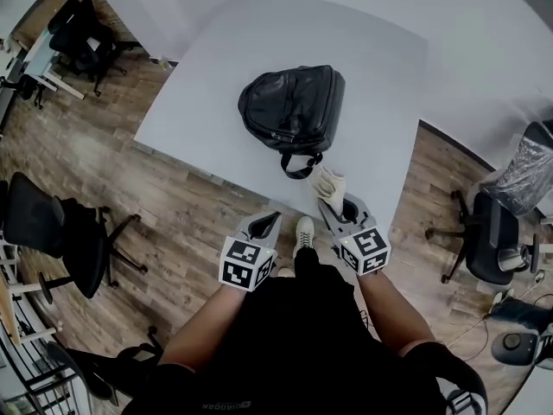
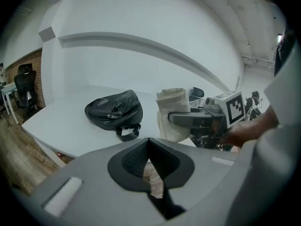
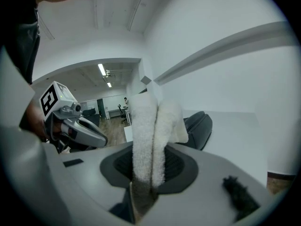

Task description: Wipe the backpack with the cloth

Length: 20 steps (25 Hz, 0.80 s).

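A black backpack (image 1: 292, 111) lies flat on the white table (image 1: 207, 85), its carry loop toward me. My right gripper (image 1: 334, 202) is shut on a folded cream cloth (image 1: 329, 181), held just off the table's near edge, a little short of the backpack's loop. In the right gripper view the cloth (image 3: 149, 131) stands up out of the jaws and hides part of the backpack (image 3: 201, 127). My left gripper (image 1: 266, 225) hangs over the floor in front of the table, shut and empty. The left gripper view shows the backpack (image 2: 114, 110), cloth (image 2: 173, 113) and right gripper (image 2: 188, 118).
Wood floor surrounds the table. A black office chair (image 1: 47, 227) stands at the left, another chair (image 1: 494, 245) at the right, and more chairs and a desk (image 1: 78, 33) at the far left. A white wall runs behind the table. My shoe (image 1: 303, 232) shows between the grippers.
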{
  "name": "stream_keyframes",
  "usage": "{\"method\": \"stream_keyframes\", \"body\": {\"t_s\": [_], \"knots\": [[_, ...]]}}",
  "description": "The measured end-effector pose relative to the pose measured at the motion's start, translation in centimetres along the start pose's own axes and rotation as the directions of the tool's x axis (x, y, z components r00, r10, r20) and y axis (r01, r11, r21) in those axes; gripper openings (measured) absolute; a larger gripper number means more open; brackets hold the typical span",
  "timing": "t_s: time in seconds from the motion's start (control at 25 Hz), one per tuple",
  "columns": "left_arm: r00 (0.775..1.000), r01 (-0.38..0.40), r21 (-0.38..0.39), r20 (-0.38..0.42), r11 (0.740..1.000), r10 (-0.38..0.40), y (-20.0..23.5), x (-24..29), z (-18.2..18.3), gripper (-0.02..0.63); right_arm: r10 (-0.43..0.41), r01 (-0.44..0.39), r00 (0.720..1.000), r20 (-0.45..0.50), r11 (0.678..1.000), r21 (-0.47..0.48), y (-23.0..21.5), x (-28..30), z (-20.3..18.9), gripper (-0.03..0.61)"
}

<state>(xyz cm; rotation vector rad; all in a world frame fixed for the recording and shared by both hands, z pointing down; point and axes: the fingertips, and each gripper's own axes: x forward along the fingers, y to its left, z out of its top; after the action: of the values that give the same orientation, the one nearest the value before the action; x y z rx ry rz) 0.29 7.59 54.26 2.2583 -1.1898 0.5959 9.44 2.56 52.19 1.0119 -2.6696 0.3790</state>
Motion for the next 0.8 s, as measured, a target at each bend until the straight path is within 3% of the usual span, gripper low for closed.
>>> {"method": "stream_keyframes", "body": {"t_s": [0.48, 0.8], "knots": [[0.99, -0.049, -0.071, 0.127, 0.996, 0.057, -2.3, -6.3, -4.8, 0.006, -0.013, 0.014, 1.0, -0.004, 0.997, 0.076, 6.4, -6.0, -2.5, 0.094], [0.991, -0.006, -0.076, 0.131, 0.997, 0.016, -4.7, -8.6, -4.1, 0.006, 0.023, -0.021, 1.0, -0.014, 0.991, 0.134, 9.4, -8.6, -0.7, 0.094]]}}
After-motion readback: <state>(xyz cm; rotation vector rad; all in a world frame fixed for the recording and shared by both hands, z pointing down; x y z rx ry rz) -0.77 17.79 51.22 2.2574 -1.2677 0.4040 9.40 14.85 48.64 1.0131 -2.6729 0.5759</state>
